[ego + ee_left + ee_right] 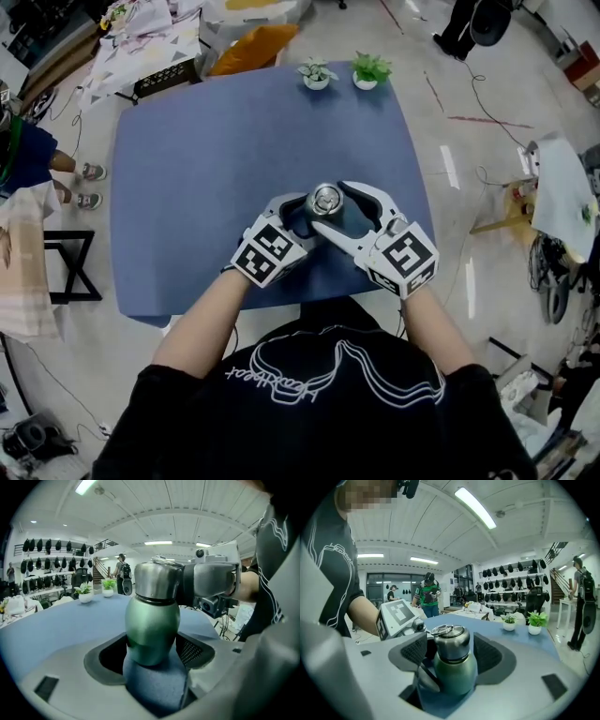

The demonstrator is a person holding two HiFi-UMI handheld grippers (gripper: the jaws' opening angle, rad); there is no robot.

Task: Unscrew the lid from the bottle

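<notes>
A green bottle (152, 625) with a steel lid (325, 199) stands upright near the front of the blue table (206, 159). My left gripper (302, 219) is shut on the bottle's green body, low down, with a pad against each side (152, 654). My right gripper (334, 206) reaches in from the right at lid height. In the right gripper view the lid (451, 644) sits between the two dark pads with a small gap on each side, so the right gripper (450, 654) is open around it. A metal ring lies on top of the lid.
Two small potted plants (317, 73) (370, 70) stand at the table's far edge. A black stool (66, 267) is on the floor to the left. Boxes and an orange bag (253, 45) lie beyond the table. People stand in the background.
</notes>
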